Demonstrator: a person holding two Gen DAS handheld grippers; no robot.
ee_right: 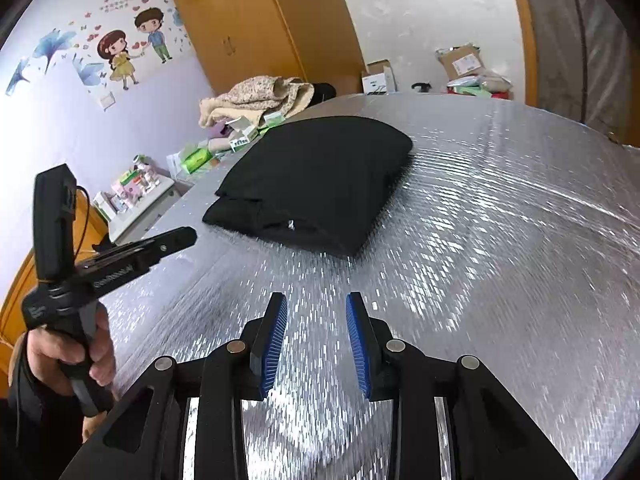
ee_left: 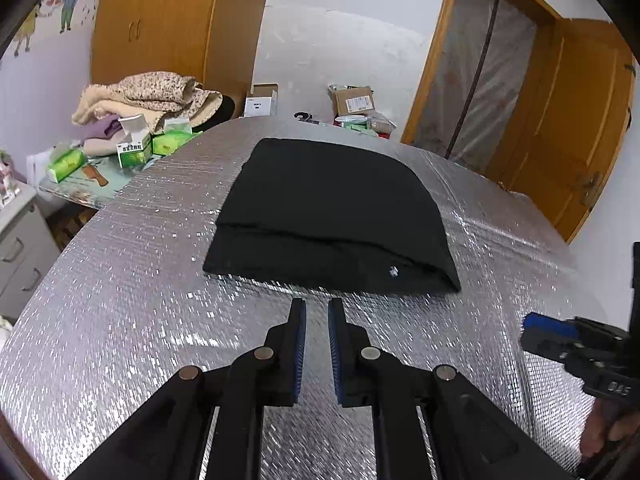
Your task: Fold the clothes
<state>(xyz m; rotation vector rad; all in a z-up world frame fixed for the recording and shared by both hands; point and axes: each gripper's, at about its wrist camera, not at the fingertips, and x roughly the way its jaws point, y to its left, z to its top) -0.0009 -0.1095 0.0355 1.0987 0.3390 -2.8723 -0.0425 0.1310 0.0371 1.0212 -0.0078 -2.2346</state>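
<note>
Black garment point(ee_left: 332, 216) lies folded mid-frame, seemingly finished — left gripper point(ee_left: 317, 308) and right gripper point(ee_right: 316, 300) both hang parted, empty, over the silver worktop point(ee_left: 120, 280).

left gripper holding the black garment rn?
No, the left gripper is empty, pads apart over bare foil, just short of the folded black garment.

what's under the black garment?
The folded black garment lies flat on the silver foil mat, which shows on every side of it. Whatever sits directly beneath the cloth, or between its folded layers, is covered and cannot be seen.
</note>
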